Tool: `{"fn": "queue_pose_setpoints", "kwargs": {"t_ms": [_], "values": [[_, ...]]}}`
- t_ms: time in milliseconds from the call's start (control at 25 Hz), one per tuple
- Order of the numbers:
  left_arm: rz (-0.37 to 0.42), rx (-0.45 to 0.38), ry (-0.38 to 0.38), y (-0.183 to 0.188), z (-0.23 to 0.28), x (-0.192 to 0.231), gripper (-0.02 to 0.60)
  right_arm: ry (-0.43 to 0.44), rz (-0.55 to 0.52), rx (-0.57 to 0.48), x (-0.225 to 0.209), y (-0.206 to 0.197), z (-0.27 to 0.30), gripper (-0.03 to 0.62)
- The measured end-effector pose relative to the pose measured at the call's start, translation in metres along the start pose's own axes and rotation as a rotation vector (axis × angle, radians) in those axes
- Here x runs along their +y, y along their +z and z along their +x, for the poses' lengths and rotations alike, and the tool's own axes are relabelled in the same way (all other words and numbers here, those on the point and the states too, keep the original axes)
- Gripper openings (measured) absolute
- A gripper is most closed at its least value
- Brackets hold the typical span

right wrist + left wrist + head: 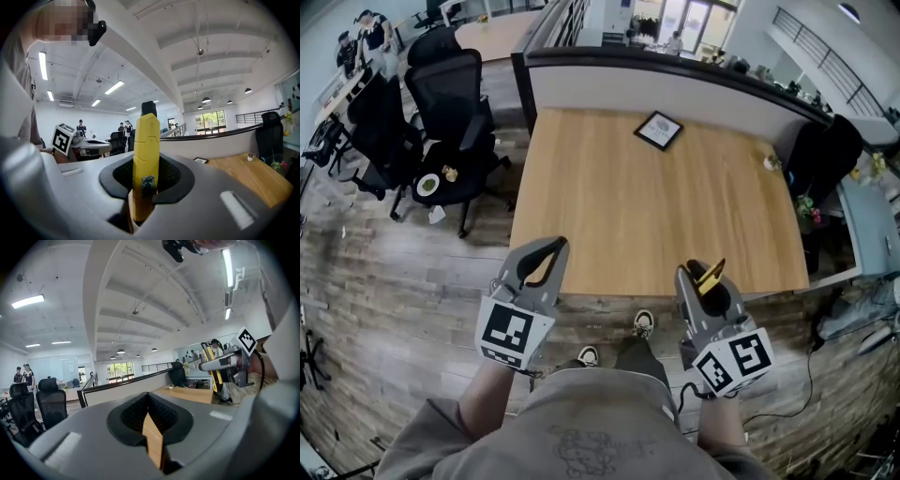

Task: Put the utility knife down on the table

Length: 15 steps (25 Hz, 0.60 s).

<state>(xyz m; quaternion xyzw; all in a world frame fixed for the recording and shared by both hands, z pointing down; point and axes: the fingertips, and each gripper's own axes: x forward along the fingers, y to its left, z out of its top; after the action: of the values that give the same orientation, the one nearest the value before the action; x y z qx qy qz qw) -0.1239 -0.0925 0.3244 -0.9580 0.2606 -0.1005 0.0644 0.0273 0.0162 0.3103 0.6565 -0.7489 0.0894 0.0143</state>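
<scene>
My right gripper (705, 277) is shut on a yellow utility knife (711, 274) and hovers over the near edge of the wooden table (647, 206). In the right gripper view the knife (146, 159) stands upright between the black pads, its dark tip pointing up. My left gripper (551, 251) hangs at the table's near left corner, its jaws together with nothing in them. In the left gripper view only a thin strip of table shows between the pads (136, 416), and the right gripper (220, 363) with the knife (212, 369) is off to the right.
A black-framed picture (658, 130) lies at the far side of the table and a small object (772, 161) sits at its right edge. A low partition (675, 84) backs the table. Black office chairs (445, 103) stand to the left. My shoes (643, 323) are just below the table edge.
</scene>
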Motion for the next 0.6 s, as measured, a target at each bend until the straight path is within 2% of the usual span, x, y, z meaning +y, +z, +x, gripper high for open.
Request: {"fn": "queue_pose_setpoints", "kwargs": {"t_ms": [200,280,600], "values": [[0.004,0.016,-0.001,0.001,0.041,-0.004,0.0,0.035,0.029,-0.006,-0.037,0.001,0.023,0.078],[-0.015,0.033,0.02,0.005,0.057,-0.003,0.0,0.056,0.032,-0.009,-0.053,0.007,0.034,0.078],[0.022,0.065,0.116,0.021,0.135,0.008,0.0,0.144,0.02,0.007,-0.139,0.025,0.076,0.078]]}}
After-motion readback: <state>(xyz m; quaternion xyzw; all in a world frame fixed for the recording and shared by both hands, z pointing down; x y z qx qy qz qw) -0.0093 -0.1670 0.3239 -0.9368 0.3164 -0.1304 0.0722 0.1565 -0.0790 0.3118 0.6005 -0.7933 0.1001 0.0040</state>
